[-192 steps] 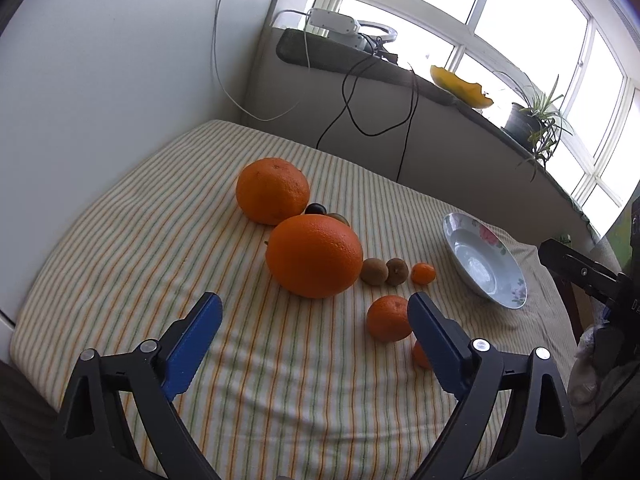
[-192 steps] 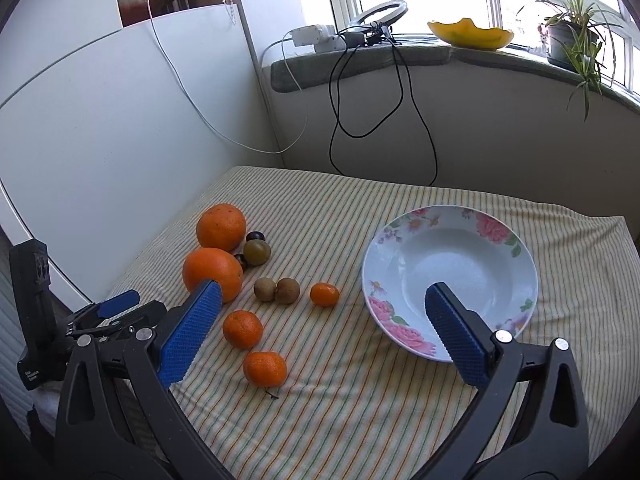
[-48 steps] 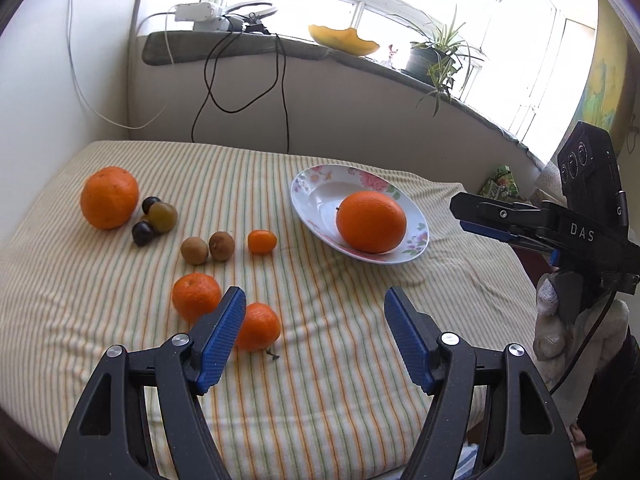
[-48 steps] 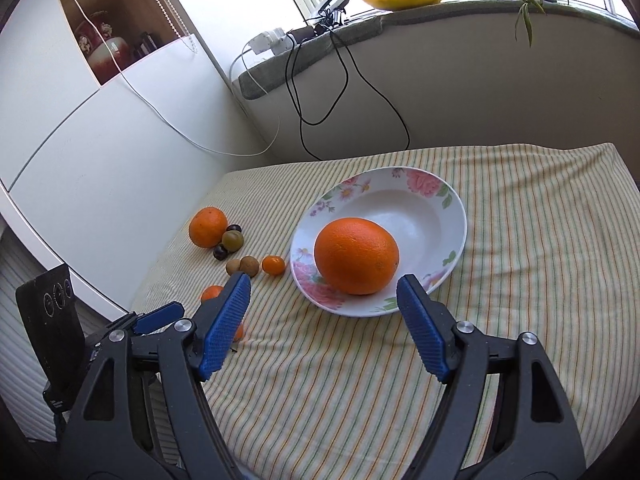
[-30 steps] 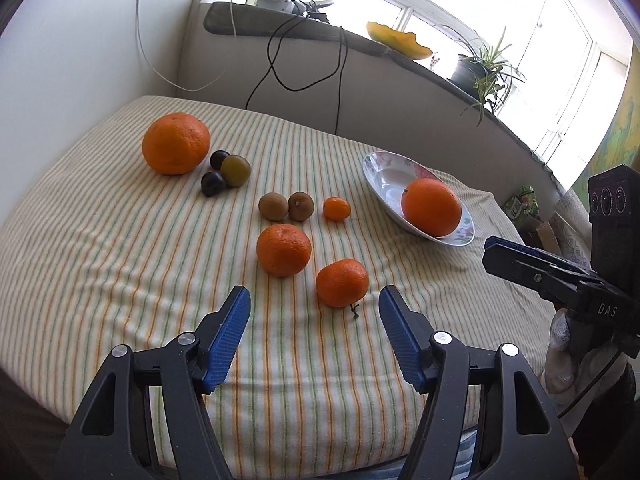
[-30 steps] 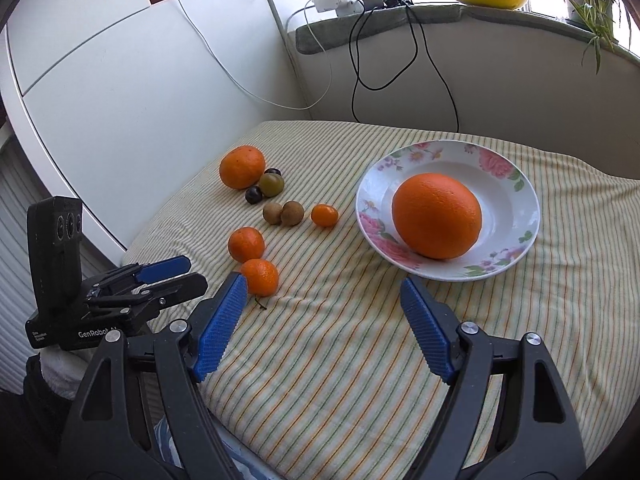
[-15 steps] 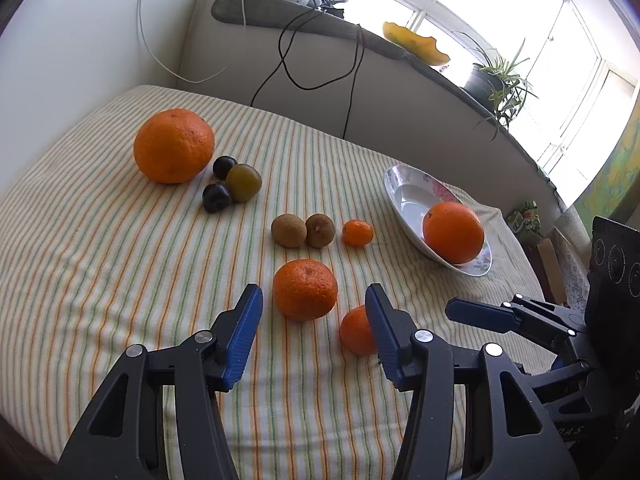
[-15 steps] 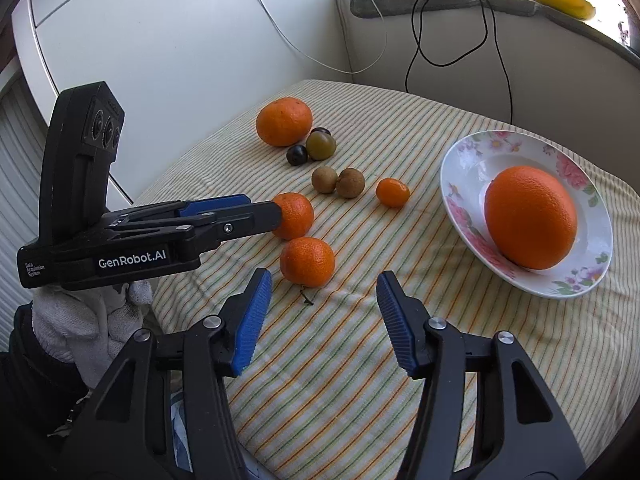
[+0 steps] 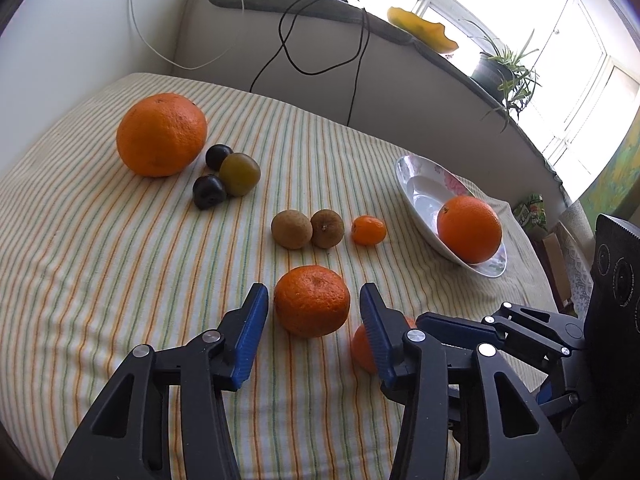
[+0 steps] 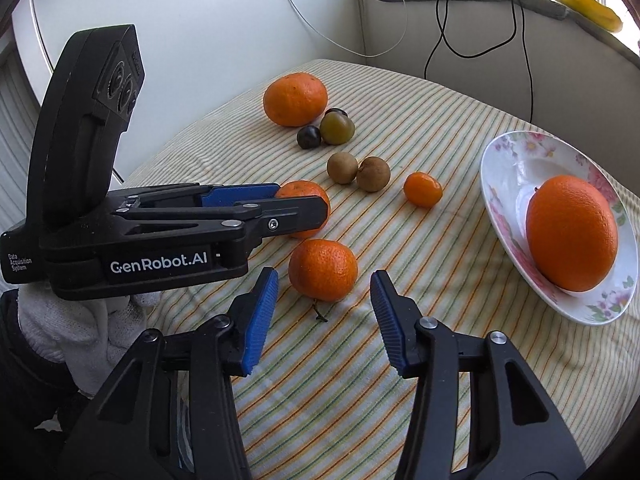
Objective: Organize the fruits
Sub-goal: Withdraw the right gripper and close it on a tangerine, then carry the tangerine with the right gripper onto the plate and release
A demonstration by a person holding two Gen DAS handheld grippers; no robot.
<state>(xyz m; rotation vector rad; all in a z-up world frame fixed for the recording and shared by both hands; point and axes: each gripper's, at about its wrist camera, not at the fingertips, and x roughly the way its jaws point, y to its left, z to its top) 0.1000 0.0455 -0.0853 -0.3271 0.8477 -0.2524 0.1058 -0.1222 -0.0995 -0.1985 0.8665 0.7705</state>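
Note:
Two mandarins lie on the striped cloth near its front edge. My left gripper (image 9: pixel 313 300) is open, its blue pads on either side of the one farther from the plate (image 9: pixel 312 301), with small gaps. My right gripper (image 10: pixel 324 280) is open and straddles the nearer one (image 10: pixel 322 270) in the same way. In the right wrist view the left gripper (image 10: pixel 280 204) hides part of its mandarin (image 10: pixel 308 194). A large orange (image 10: pixel 572 232) rests in the flowered plate (image 10: pixel 504 160) at the right.
A second large orange (image 9: pixel 162 134) sits at the far left with two dark plums (image 9: pixel 208 191) and a greenish one (image 9: pixel 239 168). Two brown fruits (image 9: pixel 291 229) and a tiny mandarin (image 9: pixel 369 231) lie mid-cloth. Cables hang down the wall behind. A gloved hand (image 10: pixel 80 320) holds the left gripper.
Both grippers have moved forward and down onto the two mandarins, and their jaws have narrowed a little. Since the oldest frames, one large orange has gone from the cloth into the plate.

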